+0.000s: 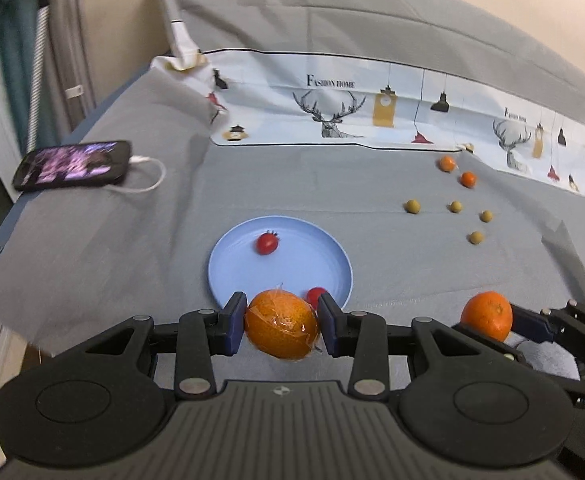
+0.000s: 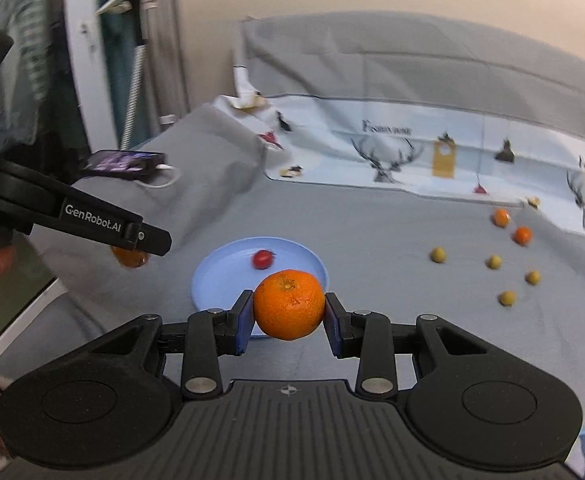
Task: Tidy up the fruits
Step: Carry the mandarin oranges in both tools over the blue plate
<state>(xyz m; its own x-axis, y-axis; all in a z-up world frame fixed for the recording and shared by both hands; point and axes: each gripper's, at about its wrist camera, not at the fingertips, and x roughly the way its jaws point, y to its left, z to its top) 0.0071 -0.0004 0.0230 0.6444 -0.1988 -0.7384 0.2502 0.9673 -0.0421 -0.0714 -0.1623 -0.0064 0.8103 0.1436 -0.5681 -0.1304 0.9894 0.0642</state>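
The left gripper (image 1: 281, 326) is closed on a film-wrapped orange mandarin (image 1: 281, 329), its blue pads pressing both sides, and holds the fruit clear of the bed above the near rim of the round pale-blue plastic plate (image 1: 232, 264). The right gripper (image 2: 288, 314) is likewise clamped on a bare orange mandarin (image 2: 289, 305), carried just short of the same plate, which lies on the grey bedsheet (image 1: 332, 184). On the plate: two small red cherry tomatoes (image 1: 267, 242); the second shows only in the left wrist view, partly hidden behind the left jaw. Outstanding, by my assessment: two small orange fruits (image 1: 447, 163) and four small yellow-green round fruits (image 1: 412, 206), loose on the sheet well to the plate's right. Task judged under halfway, with both mandarins not yet set down.
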